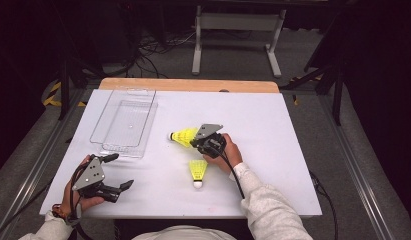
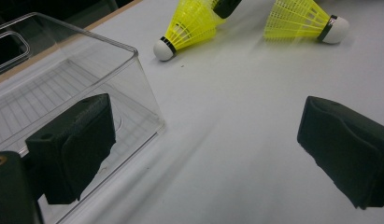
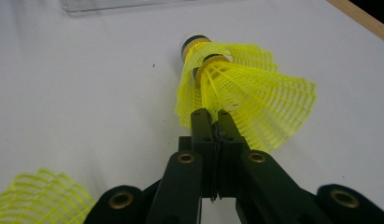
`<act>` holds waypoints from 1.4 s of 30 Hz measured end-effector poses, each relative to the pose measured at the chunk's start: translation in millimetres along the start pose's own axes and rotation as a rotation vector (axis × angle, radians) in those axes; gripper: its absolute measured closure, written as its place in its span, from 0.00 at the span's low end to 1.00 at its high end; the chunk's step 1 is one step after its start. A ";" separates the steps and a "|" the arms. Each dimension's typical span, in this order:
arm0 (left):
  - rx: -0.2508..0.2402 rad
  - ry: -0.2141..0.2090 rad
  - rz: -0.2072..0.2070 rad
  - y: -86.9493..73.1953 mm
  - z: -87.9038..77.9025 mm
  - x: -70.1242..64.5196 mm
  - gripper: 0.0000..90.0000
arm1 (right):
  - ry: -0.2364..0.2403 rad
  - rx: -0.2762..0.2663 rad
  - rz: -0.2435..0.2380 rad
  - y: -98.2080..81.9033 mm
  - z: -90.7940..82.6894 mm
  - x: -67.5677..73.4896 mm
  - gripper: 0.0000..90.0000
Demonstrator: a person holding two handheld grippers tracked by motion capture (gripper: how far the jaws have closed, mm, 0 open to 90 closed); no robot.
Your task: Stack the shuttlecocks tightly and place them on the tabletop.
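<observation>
A yellow shuttlecock [image 1: 184, 136] with a white cork lies on its side on the white table [image 1: 273, 150], cork pointing left. My right gripper [image 1: 197, 140] is shut on the rim of its mesh skirt [image 3: 245, 98]; a second skirt looks nested inside it. The right gripper's jaws [image 3: 213, 116] stand pressed together on the mesh. Another yellow shuttlecock [image 1: 197, 172] rests just in front of the right hand, cork toward the person. My left gripper [image 1: 120, 171] hovers open near the table's front left with nothing between its jaws. In the left gripper view both shuttlecocks [image 2: 189, 25] [image 2: 304, 21] lie ahead.
A clear plastic box [image 1: 125, 125] sits at the back left of the table, its near corner [image 2: 133, 60] close to the left gripper's left jaw. A wooden strip [image 1: 188, 84] edges the far side. Cables trail from both grippers.
</observation>
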State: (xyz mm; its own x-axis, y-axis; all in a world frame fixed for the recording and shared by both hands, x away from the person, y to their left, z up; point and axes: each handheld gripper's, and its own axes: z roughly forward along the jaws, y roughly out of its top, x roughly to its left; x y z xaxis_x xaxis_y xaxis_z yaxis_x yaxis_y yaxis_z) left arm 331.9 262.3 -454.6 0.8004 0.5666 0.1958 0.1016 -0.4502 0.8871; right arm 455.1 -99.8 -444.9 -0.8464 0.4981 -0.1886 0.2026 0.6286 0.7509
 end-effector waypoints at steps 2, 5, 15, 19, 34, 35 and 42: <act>0.000 0.000 0.001 0.1 0.0 -0.1 0.06 | 0.002 0.000 0.002 0.2 1.2 0.3 0.99; 0.000 -0.001 0.000 0.0 -0.1 0.0 0.06 | 0.006 0.004 0.001 -0.3 2.5 0.2 0.99; 0.001 -0.005 -0.001 -0.2 0.1 -0.3 0.06 | 0.002 0.025 0.019 -3.0 4.7 -1.5 0.87; 0.002 -0.004 0.001 -0.2 -0.1 -0.2 0.06 | -0.003 0.030 0.027 -3.9 3.4 -2.4 0.83; 0.001 -0.002 0.001 0.2 -0.4 0.2 0.06 | -0.019 -0.013 0.043 -0.6 -11.9 -3.7 0.74; 0.001 -0.003 0.003 0.3 -0.4 0.2 0.06 | -0.026 -0.015 0.040 0.4 -13.8 -3.8 0.73; -0.001 0.000 0.001 0.6 -0.4 0.3 0.06 | -0.026 -0.058 0.056 3.9 -24.8 -4.9 0.69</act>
State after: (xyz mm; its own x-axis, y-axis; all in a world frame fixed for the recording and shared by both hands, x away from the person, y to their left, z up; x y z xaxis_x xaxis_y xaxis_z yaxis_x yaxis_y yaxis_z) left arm 332.0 262.5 -453.8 0.8005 0.5660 0.1970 0.1000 -0.4503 0.8872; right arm 447.8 -114.6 -425.3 -0.8212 0.5474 -0.1613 0.2197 0.5640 0.7960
